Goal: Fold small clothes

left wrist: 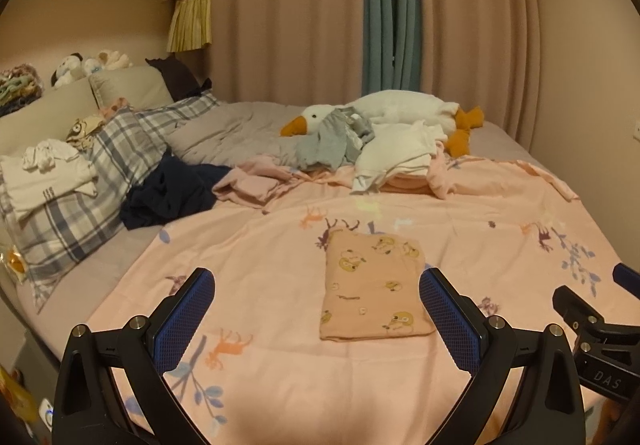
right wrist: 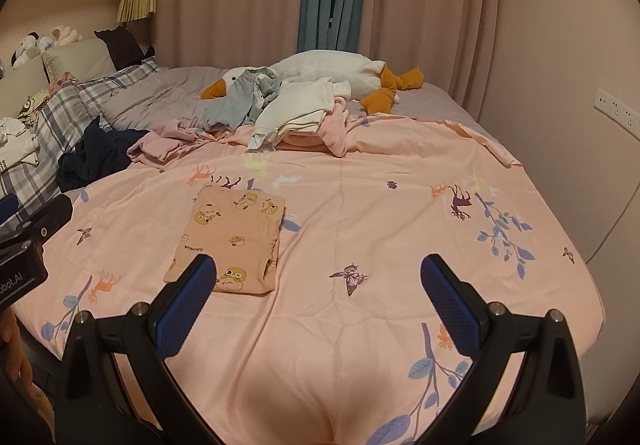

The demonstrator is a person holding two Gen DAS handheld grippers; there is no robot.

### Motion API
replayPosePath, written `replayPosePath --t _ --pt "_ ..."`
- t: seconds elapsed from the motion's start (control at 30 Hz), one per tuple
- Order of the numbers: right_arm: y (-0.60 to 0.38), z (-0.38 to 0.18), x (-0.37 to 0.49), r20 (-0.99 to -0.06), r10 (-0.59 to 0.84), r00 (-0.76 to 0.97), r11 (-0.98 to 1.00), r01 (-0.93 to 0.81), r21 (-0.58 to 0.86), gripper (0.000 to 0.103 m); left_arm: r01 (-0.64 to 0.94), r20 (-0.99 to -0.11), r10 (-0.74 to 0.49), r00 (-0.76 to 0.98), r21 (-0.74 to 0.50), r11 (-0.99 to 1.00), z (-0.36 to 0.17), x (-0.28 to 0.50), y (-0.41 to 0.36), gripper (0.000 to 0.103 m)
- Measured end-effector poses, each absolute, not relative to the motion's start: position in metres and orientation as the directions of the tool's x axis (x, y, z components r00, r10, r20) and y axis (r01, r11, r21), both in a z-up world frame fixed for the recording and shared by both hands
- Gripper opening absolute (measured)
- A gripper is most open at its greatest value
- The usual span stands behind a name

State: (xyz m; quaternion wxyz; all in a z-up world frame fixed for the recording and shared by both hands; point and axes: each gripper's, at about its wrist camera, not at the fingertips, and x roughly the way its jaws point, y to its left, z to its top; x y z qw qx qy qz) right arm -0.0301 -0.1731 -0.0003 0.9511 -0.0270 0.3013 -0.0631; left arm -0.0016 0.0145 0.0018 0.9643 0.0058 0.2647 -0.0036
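Observation:
A small orange garment with cartoon prints [left wrist: 372,287] lies folded into a flat rectangle on the pink quilt [left wrist: 280,365]; it also shows in the right wrist view [right wrist: 236,241]. My left gripper [left wrist: 316,309] is open and empty, held above the quilt just in front of the garment. My right gripper [right wrist: 318,293] is open and empty, to the right of the garment. A pile of unfolded clothes, grey [left wrist: 336,141], white [left wrist: 396,153] and pink [left wrist: 256,181], lies further back on the bed.
A goose plush [left wrist: 400,109] lies at the far side of the bed. A dark navy garment [left wrist: 172,193] and plaid pillows [left wrist: 100,173] with white clothes [left wrist: 48,173] are at the left. Curtains [left wrist: 300,5] hang behind. The other gripper [left wrist: 600,333] shows at the right edge.

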Motion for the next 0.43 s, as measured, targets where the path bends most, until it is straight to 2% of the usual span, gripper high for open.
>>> replayPosePath --t 0.43 --pt "-0.173 -0.0024 -0.029 -0.576 -0.136 0.806 0.991 0.103 -0.09 0.103 0.019 -0.513 -0.012 0.858 0.007 1.0 0.0015 -0.0015 0.0142 0.101"
